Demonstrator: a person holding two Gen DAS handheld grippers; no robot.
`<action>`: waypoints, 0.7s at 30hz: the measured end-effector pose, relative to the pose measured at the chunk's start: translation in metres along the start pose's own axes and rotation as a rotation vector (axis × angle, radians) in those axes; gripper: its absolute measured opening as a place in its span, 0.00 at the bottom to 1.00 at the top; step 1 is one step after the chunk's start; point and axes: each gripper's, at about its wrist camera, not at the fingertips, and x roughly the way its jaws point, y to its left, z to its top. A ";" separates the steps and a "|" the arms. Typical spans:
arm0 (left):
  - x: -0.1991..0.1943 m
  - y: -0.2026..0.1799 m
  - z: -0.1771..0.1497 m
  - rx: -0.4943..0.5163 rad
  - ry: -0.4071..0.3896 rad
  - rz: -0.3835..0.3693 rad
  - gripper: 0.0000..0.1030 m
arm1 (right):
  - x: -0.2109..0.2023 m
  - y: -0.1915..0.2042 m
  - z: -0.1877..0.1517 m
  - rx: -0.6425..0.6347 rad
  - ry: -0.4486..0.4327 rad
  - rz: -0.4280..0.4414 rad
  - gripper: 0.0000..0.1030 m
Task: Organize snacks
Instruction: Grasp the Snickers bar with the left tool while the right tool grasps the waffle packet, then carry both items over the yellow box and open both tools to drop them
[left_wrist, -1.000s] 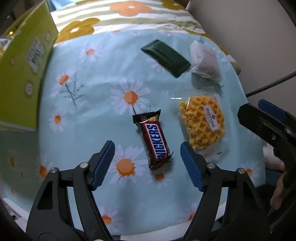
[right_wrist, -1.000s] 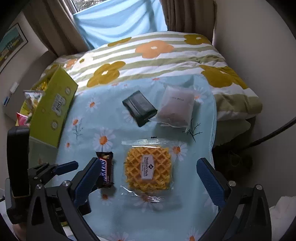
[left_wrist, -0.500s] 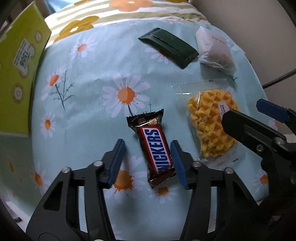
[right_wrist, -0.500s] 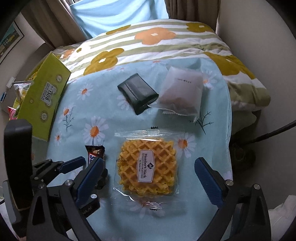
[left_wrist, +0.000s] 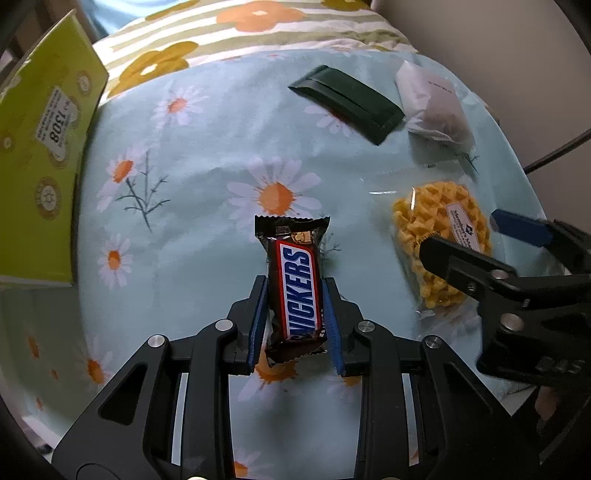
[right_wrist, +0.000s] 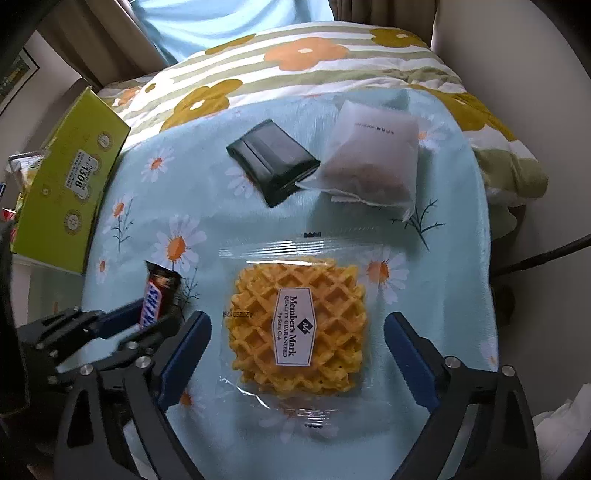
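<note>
Left wrist view showed the left tongs (left_wrist: 295, 317) clenched on the Snickers bar (left_wrist: 297, 291), gripped by its long sides near the bed's near edge. The right tongs (right_wrist: 297, 345), jaws just closing but not yet touching, straddled the waffle pack (right_wrist: 299, 328); they needed to catch the waffle itself, not loose film.

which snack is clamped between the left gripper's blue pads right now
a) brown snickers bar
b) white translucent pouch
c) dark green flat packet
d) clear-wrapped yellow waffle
a: the left gripper has its blue pads pressed on both sides of the brown Snickers bar.
</note>
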 end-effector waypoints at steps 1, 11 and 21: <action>0.000 0.001 0.001 -0.002 0.001 0.002 0.25 | 0.002 0.000 0.000 0.000 0.005 -0.002 0.88; -0.004 0.015 0.001 -0.030 -0.008 0.007 0.25 | 0.018 0.010 -0.003 -0.033 0.018 -0.077 0.85; -0.021 0.027 -0.002 -0.056 -0.042 -0.002 0.25 | 0.010 0.015 -0.009 -0.050 -0.028 -0.093 0.70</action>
